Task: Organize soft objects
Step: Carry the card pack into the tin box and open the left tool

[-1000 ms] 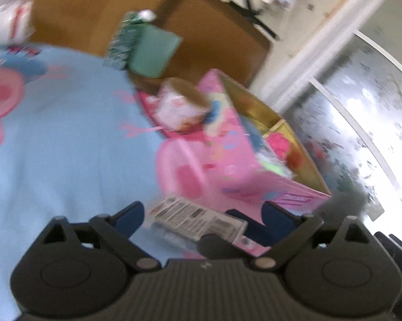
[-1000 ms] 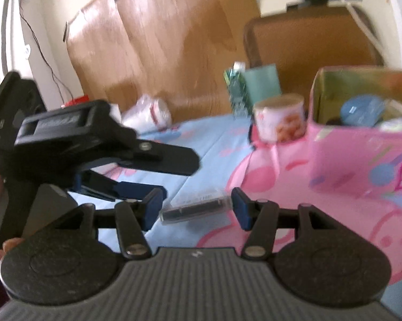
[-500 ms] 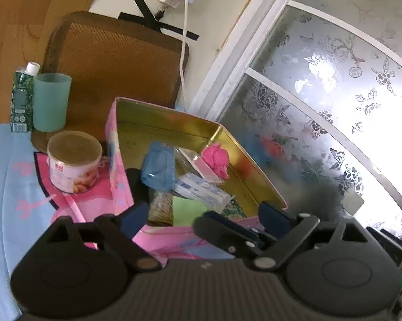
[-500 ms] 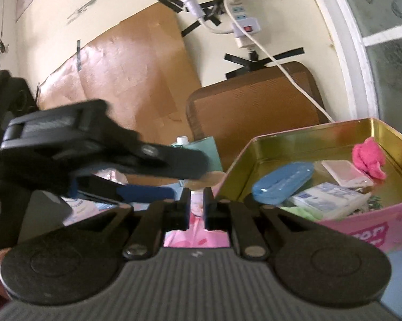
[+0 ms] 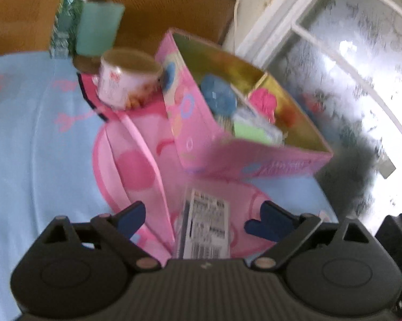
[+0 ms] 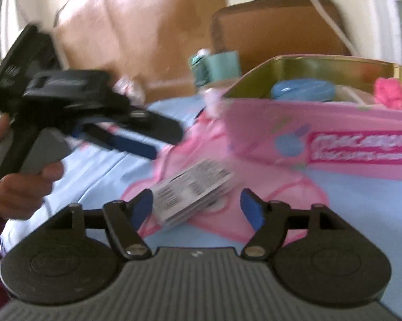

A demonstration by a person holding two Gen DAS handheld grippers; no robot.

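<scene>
Right wrist view: the pink tin box (image 6: 321,144) carries a magenta label with white lettering, too blurred to read beyond something like "MACARON". A flat packet (image 6: 192,190) lies on the bedsheet (image 6: 361,203) just in front of that box, its white label dense with barcodes and tiny black print that cannot be made out; it looks thin and wrapped in clear plastic. It sits between the blue pads of the right gripper (image 6: 196,208), whose jaws are opening and stand apart with no pad pressing on it. From the left wrist view the same packet (image 5: 205,227) lies between the fingers of the left gripper (image 5: 203,218), whose jaws are closing but are still wide of it. The box's gold interior holds a blue case (image 5: 218,96), a pink fluffy item (image 5: 263,101) and a green pad (image 5: 250,131). A printed can (image 5: 126,83), a teal cup (image 5: 99,30) and a green tube (image 5: 64,24) stand behind. The sheet is pale blue with a pink cartoon print; frosted patterned glass (image 5: 348,85) and brown cardboard (image 6: 136,26) back the scene. A hand (image 6: 18,187) holds the left tool's grip.
</scene>
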